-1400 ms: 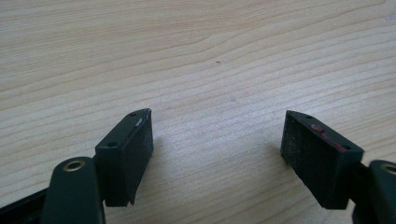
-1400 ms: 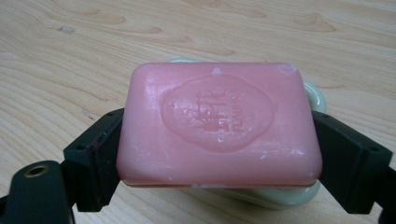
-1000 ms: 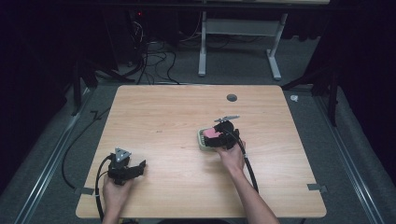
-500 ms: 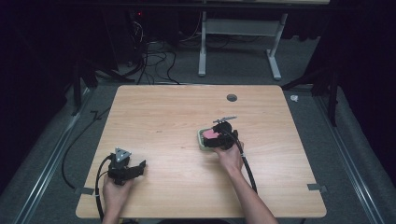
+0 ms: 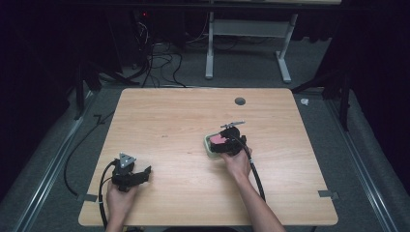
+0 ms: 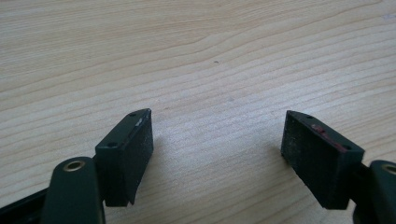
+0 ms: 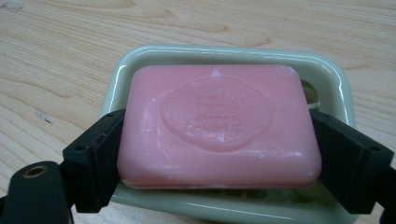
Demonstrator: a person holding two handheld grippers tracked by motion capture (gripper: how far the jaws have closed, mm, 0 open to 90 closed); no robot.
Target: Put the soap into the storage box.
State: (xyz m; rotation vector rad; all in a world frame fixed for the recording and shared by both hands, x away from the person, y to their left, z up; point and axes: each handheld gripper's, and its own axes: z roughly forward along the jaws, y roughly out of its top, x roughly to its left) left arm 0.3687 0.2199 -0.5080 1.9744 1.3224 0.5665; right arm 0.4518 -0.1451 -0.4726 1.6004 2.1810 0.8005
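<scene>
A pink bar of soap (image 7: 219,126) with a stamped oval lies in a pale green soap dish (image 7: 233,53) right of the table's middle. My right gripper (image 7: 217,123) is shut on the soap, one black pad against each short end. From above, that gripper (image 5: 223,144) sits over the dish (image 5: 209,147), and a strip of pink soap (image 5: 218,139) peeks out beside it. My left gripper (image 5: 144,174) rests low near the front left of the wooden table (image 5: 193,111). It is open (image 6: 217,135), with bare wood between its pads.
A small round cable hole (image 5: 240,101) marks the table's far side. Behind the table, a white desk frame (image 5: 211,48) and loose cables (image 5: 154,58) lie on the dark floor. Each gripper trails a black cable (image 5: 256,174) toward the front edge.
</scene>
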